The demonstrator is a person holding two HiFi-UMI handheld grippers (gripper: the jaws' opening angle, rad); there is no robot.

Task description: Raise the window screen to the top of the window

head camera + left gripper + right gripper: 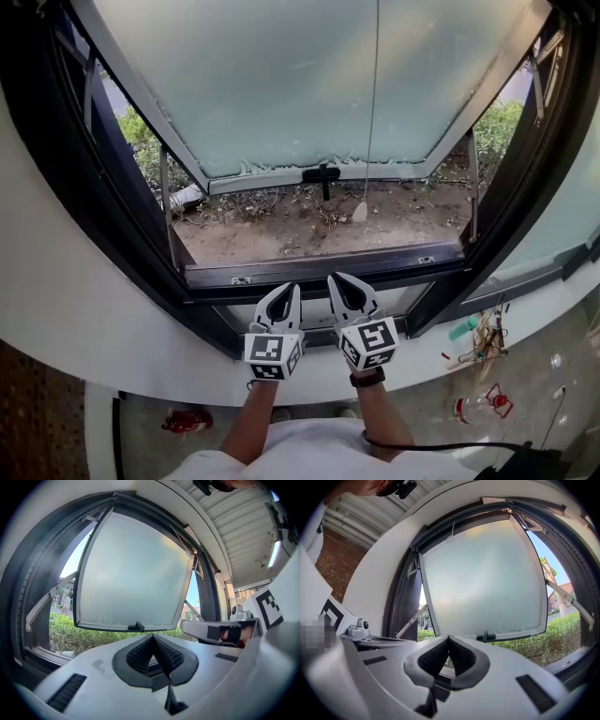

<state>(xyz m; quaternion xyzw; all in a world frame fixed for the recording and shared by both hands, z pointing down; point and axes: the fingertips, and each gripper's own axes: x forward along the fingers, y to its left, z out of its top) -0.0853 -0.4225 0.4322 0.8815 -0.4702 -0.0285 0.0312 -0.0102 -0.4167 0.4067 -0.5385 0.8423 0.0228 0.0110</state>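
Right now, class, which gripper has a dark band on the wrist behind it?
The right gripper: a broad dark band circles the wrist just behind its marker cube. The left gripper has no such band at its wrist.

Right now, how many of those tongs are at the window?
2. The left tongs and the right tongs sit side by side at the window's lower frame, both closed with nothing visible between them. None seem hidden.

The window frame (309, 274) is black. Its glass (309, 84) is milky pale blue-green. The left gripper (292, 289) and right gripper (334, 278) are light grey, their cubes (272, 354) checked black and white.
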